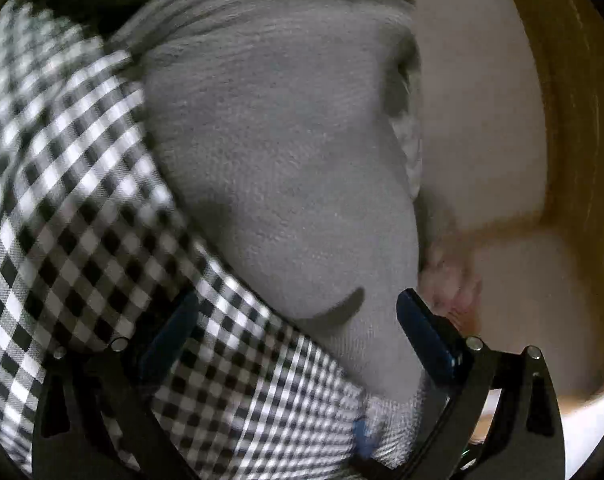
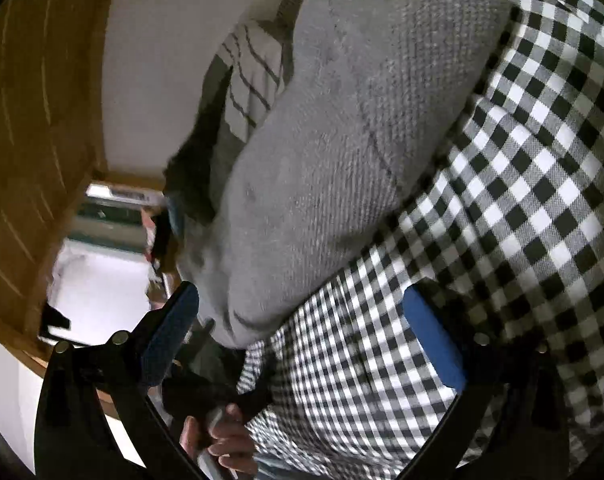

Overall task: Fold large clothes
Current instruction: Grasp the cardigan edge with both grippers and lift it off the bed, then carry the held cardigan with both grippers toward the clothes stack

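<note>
A grey knit garment (image 1: pixel 286 168) fills the middle of the left wrist view, lying on or against a black-and-white checked cloth (image 1: pixel 74 200). My left gripper (image 1: pixel 296 332) is open, its blue pads (image 1: pixel 422 332) wide apart, with the edge where grey knit meets checked cloth between them. In the right wrist view the same grey knit garment (image 2: pixel 342 152) lies beside the checked cloth (image 2: pixel 522 184). My right gripper (image 2: pixel 302 336) is open too, with both fabrics spanning the gap. I cannot tell whether either gripper touches the fabric.
A striped garment (image 2: pixel 246 76) peeks out behind the grey knit. A hand (image 2: pixel 222 444) holds a dark handle at the bottom of the right wrist view. Wooden panelling (image 2: pixel 34 120) and a white wall (image 2: pixel 154 60) lie to the left; a blurred hand (image 1: pixel 450 276) shows past the left gripper.
</note>
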The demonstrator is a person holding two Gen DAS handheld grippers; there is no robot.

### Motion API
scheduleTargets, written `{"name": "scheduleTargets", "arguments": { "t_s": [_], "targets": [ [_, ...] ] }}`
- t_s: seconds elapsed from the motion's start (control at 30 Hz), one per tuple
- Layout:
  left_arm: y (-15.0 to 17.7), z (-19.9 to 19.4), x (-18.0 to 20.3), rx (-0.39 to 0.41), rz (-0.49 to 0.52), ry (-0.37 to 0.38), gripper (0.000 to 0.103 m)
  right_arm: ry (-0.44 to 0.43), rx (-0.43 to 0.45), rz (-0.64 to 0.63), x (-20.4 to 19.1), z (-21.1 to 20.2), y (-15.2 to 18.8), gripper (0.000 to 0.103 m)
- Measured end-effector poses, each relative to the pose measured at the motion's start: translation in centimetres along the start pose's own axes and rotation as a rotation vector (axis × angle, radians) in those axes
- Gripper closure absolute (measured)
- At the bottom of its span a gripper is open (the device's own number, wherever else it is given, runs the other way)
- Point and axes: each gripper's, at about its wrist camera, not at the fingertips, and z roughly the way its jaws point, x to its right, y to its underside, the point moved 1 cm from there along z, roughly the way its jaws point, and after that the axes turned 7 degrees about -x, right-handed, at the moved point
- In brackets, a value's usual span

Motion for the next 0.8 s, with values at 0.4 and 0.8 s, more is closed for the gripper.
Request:
{"name": "scheduleTargets", "arguments": {
  "t_s": [0.4,0.8],
  "targets": [
    [-3.4,0.9,0.0,0.103,-0.082,0.033,0.006,0.018,0.201,0.258,0.6,1.1,-3.8,0.002],
    [-5.4,1.0,0.9,0.082,-0.124,0.128,0.006,-0.014,0.235,0.227,0.0,1.8,-7.2,0.056]
  ]
}}
